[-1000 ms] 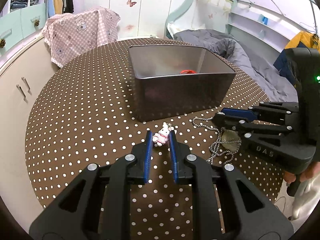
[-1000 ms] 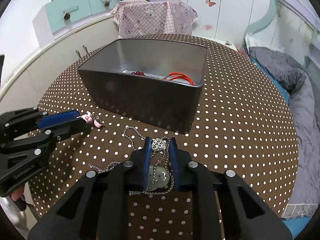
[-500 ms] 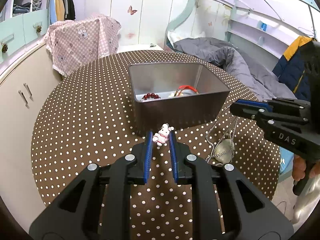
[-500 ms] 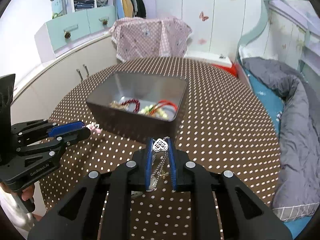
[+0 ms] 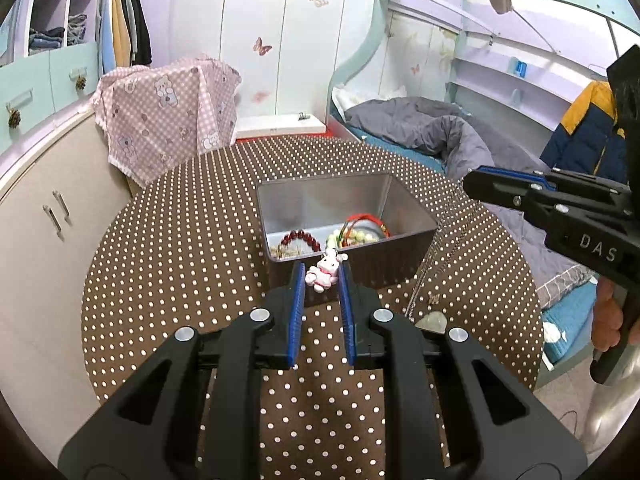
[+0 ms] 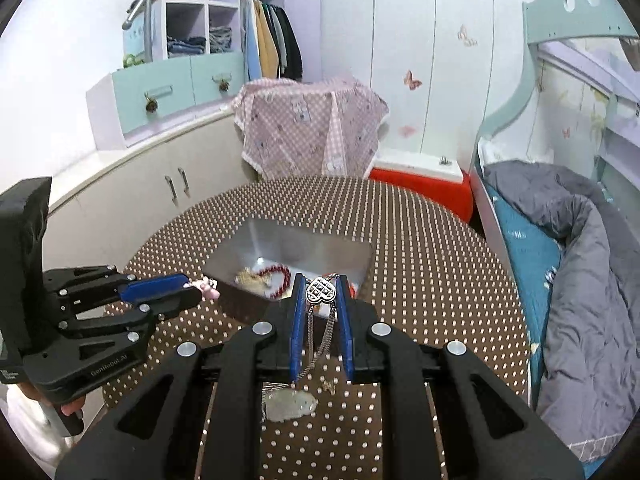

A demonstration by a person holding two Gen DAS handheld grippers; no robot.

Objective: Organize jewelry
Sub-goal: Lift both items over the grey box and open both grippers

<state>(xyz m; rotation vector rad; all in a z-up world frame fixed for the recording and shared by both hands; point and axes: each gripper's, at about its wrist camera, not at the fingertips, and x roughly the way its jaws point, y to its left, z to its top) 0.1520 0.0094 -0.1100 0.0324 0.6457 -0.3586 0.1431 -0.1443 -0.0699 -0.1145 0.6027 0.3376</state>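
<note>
My left gripper (image 5: 322,274) is shut on a small pink-and-white bunny charm (image 5: 325,270), held high above the table in front of the grey metal box (image 5: 404,204). My right gripper (image 6: 319,290) is shut on the silver heart piece of a chain necklace (image 6: 320,291); its chain and pale stone pendant (image 6: 291,403) hang below the fingers. The box (image 6: 362,272) holds a red bead bracelet (image 5: 301,238), a red cord (image 5: 366,220) and other pieces. The right gripper shows in the left wrist view (image 5: 474,186), the left gripper in the right wrist view (image 6: 194,292).
The round table (image 5: 180,240) has a brown cloth with white dots. A chair draped in pink checked cloth (image 5: 168,108) stands behind it. Cabinets (image 5: 36,216) run along the left; a bed with a grey duvet (image 6: 580,272) is on the right.
Both grippers have risen well above the table, each carrying its piece. The necklace has left the cloth and now hangs from the right gripper. The box looks smaller and lower.
</note>
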